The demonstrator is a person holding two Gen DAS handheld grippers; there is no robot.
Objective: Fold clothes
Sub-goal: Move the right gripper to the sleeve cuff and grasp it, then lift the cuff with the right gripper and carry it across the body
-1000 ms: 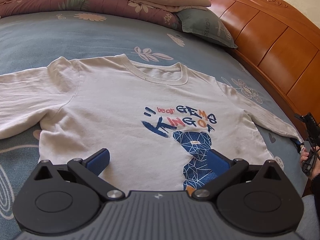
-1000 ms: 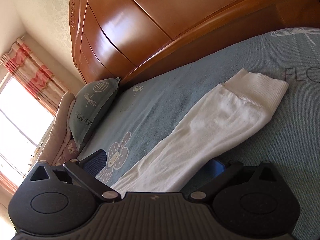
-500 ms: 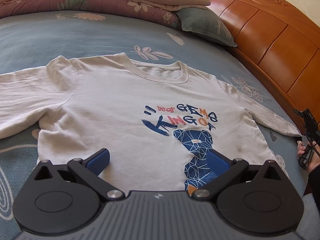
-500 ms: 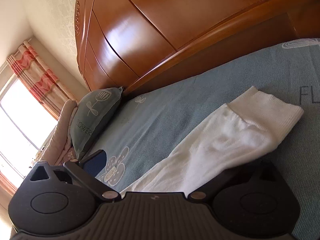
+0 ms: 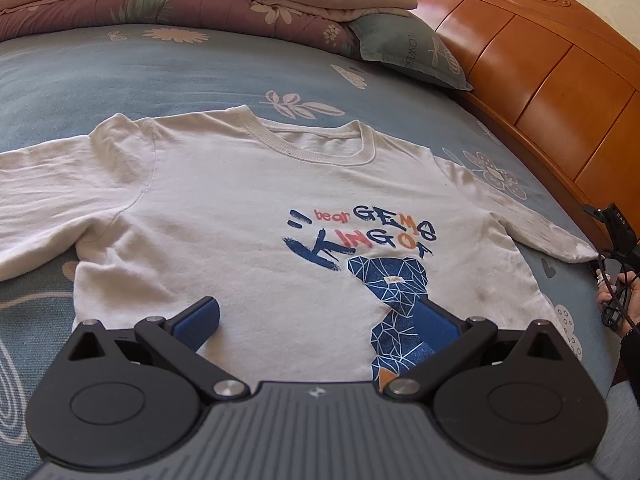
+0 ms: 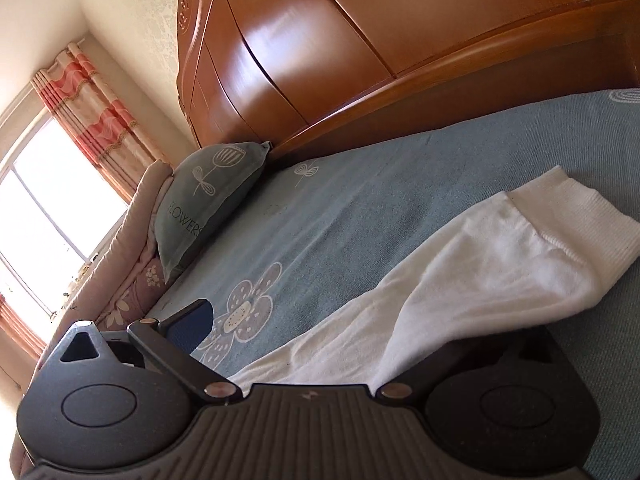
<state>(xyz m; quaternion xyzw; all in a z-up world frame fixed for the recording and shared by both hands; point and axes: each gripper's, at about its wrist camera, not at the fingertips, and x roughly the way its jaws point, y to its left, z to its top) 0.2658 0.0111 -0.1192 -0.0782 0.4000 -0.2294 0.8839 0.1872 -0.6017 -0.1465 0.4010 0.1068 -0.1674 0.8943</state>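
Left gripper [image 5: 316, 324] jaws spread wide, gripping nothing, blue ribbed pads above hem of white long-sleeve shirt [image 5: 224, 216] lying flat, print up, on blue floral bedsheet [image 5: 160, 72]. Right gripper [image 6: 320, 340] spread wide too; sleeve [image 6: 460, 292] with ribbed cuff drapes over right finger, between jaws, unclamped. Wooden headboard [image 6: 320, 60] beyond.

We get bright daylight from the window [image 6: 44, 216], blown out beyond the right jaws; glare streaks the headboard [image 6: 304, 52]. Strong fisheye bending and dark corners; focus sharp ahead of both jaws.
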